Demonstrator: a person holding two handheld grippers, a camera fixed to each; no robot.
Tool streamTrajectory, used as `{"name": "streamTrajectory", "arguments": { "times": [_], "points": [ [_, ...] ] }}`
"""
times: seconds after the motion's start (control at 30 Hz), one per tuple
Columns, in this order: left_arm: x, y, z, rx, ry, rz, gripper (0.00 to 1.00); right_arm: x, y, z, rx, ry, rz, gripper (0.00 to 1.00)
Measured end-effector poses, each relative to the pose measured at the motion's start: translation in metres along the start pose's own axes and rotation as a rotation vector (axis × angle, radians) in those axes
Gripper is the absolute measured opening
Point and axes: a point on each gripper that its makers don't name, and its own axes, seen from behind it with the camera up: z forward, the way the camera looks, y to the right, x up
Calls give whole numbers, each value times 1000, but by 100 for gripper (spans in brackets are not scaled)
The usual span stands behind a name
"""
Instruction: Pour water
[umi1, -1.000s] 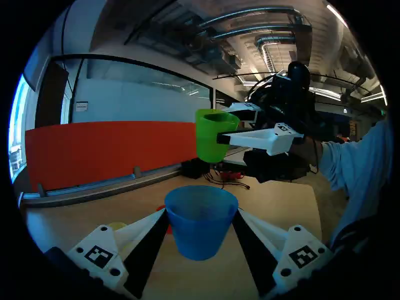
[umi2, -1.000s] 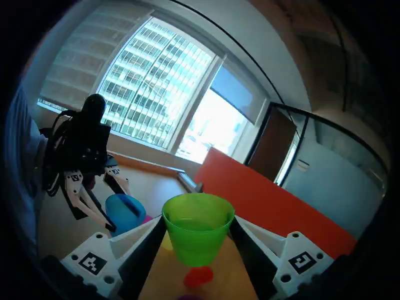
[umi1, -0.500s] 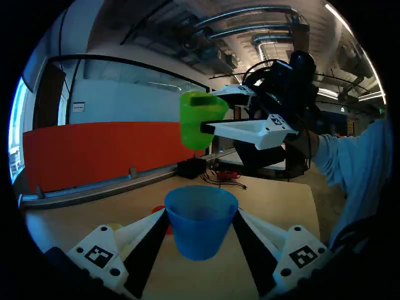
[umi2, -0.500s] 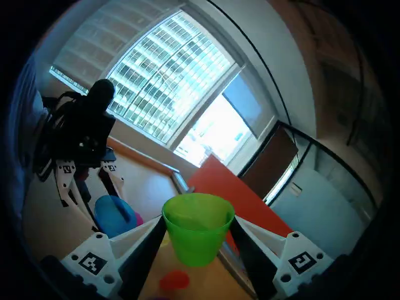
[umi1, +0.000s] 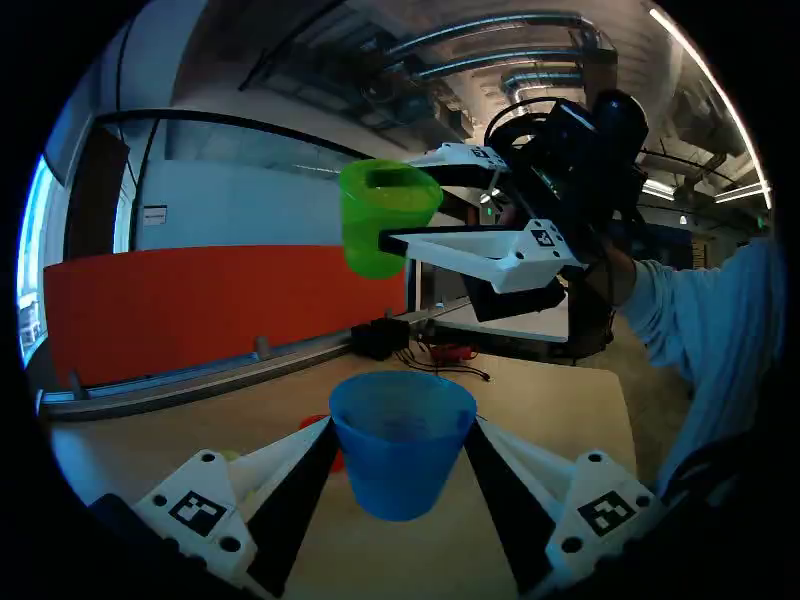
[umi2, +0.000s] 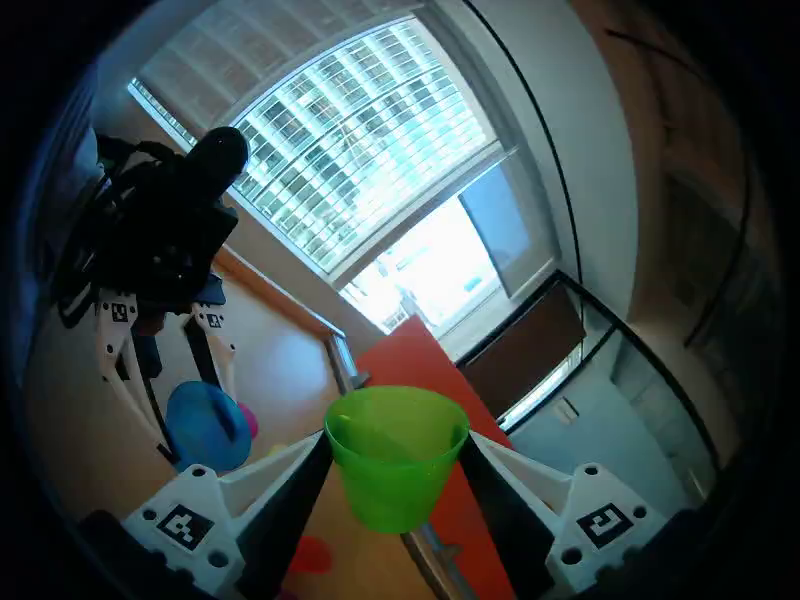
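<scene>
My left gripper (umi1: 400, 470) is shut on a blue cup (umi1: 402, 440), upright above the wooden table (umi1: 560, 400). In the left gripper view the right gripper (umi1: 395, 205) holds a green cup (umi1: 380, 215) high above and a little behind the blue one, tipped to the left. In the right gripper view the right gripper (umi2: 398, 478) is shut on the green cup (umi2: 396, 468), with water slanting inside it. The blue cup (umi2: 205, 425) sits lower left there, between the left gripper's white fingers (umi2: 120, 360).
A person's light blue sleeve (umi1: 710, 330) reaches in from the right. A long orange panel (umi1: 220, 300) runs behind the table. Black boxes and cables (umi1: 420, 345) lie at the table's far edge. Small red (umi2: 310, 553) and pink pieces lie on the table. Bright windows (umi2: 350, 170) stand behind.
The right gripper has risen and rolled over the last second, tipping the green cup further toward the blue cup. The left gripper and blue cup have stayed still.
</scene>
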Motion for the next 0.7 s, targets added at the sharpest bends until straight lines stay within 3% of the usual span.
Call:
{"name": "streamTrajectory", "arguments": {
  "times": [0.7],
  "points": [
    [1, 1, 4, -10, 7, -11, 86, 9, 16, 6, -28, 4, -155, 90]
  ]
}}
